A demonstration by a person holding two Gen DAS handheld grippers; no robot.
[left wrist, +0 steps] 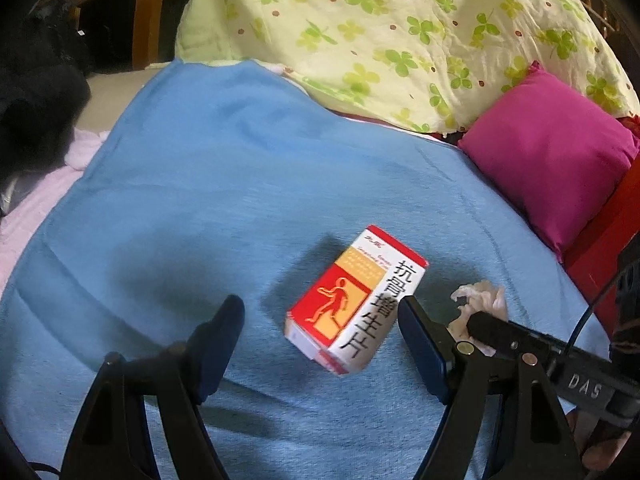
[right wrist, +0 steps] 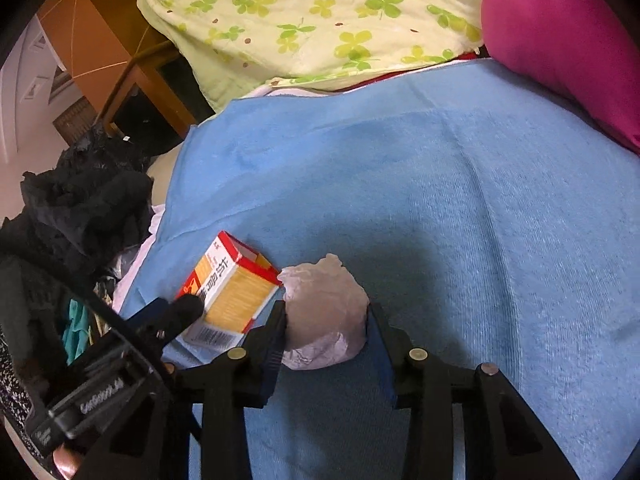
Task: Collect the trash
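Note:
A red, white and orange medicine box (left wrist: 356, 300) lies on the blue blanket (left wrist: 200, 184). My left gripper (left wrist: 320, 316) is open, its fingers on either side of the box, not closed on it. The box also shows in the right wrist view (right wrist: 230, 292). A crumpled pale tissue wad (right wrist: 326, 316) sits between my right gripper's (right wrist: 328, 320) fingers, which are shut on it. In the left wrist view the wad (left wrist: 480, 304) shows just right of the box, with the right gripper's finger (left wrist: 496, 326) on it.
A magenta pillow (left wrist: 552, 152) lies at the right. A clover-print quilt (left wrist: 400, 28) is heaped at the back. Black cloth and a black bag (right wrist: 80, 208) sit off the blanket's left edge. A wooden chair (right wrist: 132, 80) stands behind.

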